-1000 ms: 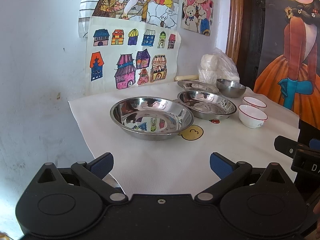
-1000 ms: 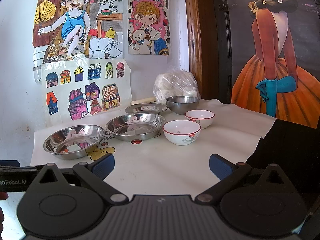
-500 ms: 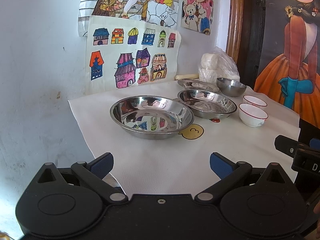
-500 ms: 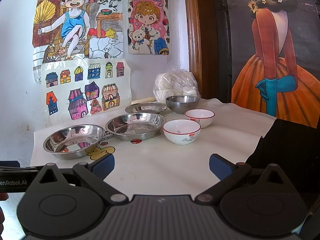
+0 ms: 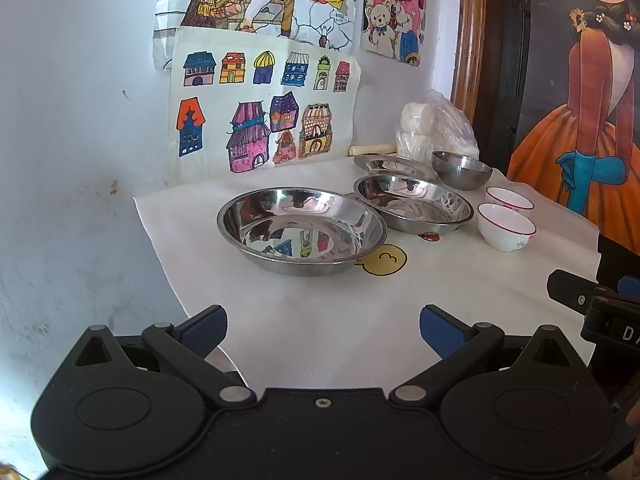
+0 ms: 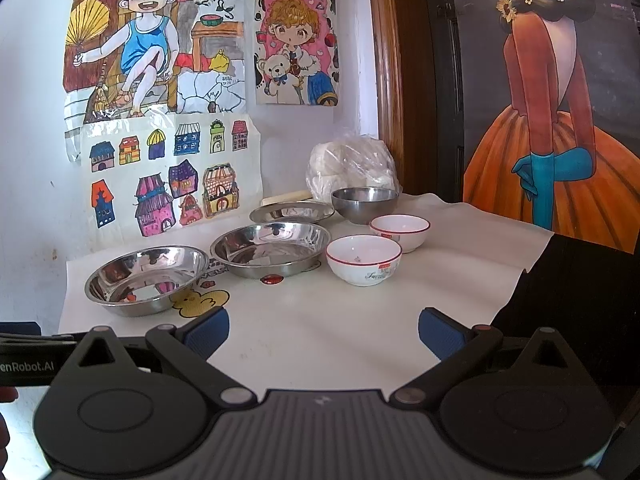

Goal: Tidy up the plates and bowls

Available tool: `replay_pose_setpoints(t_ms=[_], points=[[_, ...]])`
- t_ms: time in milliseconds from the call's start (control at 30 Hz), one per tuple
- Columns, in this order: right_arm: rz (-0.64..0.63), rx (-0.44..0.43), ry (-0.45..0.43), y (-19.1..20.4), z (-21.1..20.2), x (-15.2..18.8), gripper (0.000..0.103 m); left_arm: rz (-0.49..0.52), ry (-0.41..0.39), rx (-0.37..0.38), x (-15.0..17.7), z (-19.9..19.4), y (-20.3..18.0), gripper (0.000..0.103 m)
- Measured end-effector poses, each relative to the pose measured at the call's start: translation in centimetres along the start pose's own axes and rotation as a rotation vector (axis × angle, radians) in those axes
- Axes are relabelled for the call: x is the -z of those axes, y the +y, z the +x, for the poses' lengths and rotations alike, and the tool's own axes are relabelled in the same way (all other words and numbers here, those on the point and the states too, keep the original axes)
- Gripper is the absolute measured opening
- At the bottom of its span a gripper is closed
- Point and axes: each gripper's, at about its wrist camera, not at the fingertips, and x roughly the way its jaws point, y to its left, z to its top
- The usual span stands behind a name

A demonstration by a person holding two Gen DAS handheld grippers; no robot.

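On the white cloth stand three steel plates: a deep near one (image 5: pixel 302 230) (image 6: pixel 146 278), a middle one (image 5: pixel 414 204) (image 6: pixel 272 248) and a flat far one (image 5: pixel 390 164) (image 6: pixel 292 211). Behind them sits a steel bowl (image 5: pixel 460 168) (image 6: pixel 365 204). Two white bowls with red rims stand to the right, one near (image 5: pixel 505 226) (image 6: pixel 363 258) and one far (image 5: pixel 509 199) (image 6: pixel 399 231). My left gripper (image 5: pixel 323 326) hangs open before the near plate, holding nothing. Open too and holding nothing, my right gripper (image 6: pixel 323 328) faces the near white bowl.
A plastic bag of white stuff (image 5: pixel 436 130) (image 6: pixel 352 164) leans in the back corner beside a wooden door frame (image 6: pixel 390 80). Drawings cover the wall (image 5: pixel 80 120). The cloth's right edge (image 6: pixel 532 256) drops onto a dark surface. The other gripper shows at each view's side.
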Motion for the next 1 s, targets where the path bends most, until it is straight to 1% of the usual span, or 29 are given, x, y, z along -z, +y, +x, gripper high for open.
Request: replay_pose_setpoints(t_ms=[133,300,567,833,933,1000], points=[[0.0,0.001,0.007,0.1,0.4,0.0,0.103,0.001,0.008,0.007,-0.1,0.2,0.1,0.102],[0.002,-0.002,0.015,0.1,0.6,-0.1,0.103,-0.007,0.032,0.036,-0.2,0.7,0.2,0.102],[0.009,-0.021,0.039,-0.1,1.6,0.0,0.103,-0.02,0.052,0.015,-0.9,1.8,1.1,0.102],[-0.016,-0.053,0.091,0.3,3.9,-0.7,0.103,-0.012,0.05,0.007,-3.1,3.7,2.3,0.102],[-0.013,-0.062,0.1,0.2,4.9,-1.2,0.103,-0.006,0.062,-0.004,-4.0,4.8,2.7,0.102],[-0.014,-0.083,0.107,0.3,5.5,-1.6,0.103,-0.019,0.075,-0.008,-4.5,5.6,3.4,0.102]])
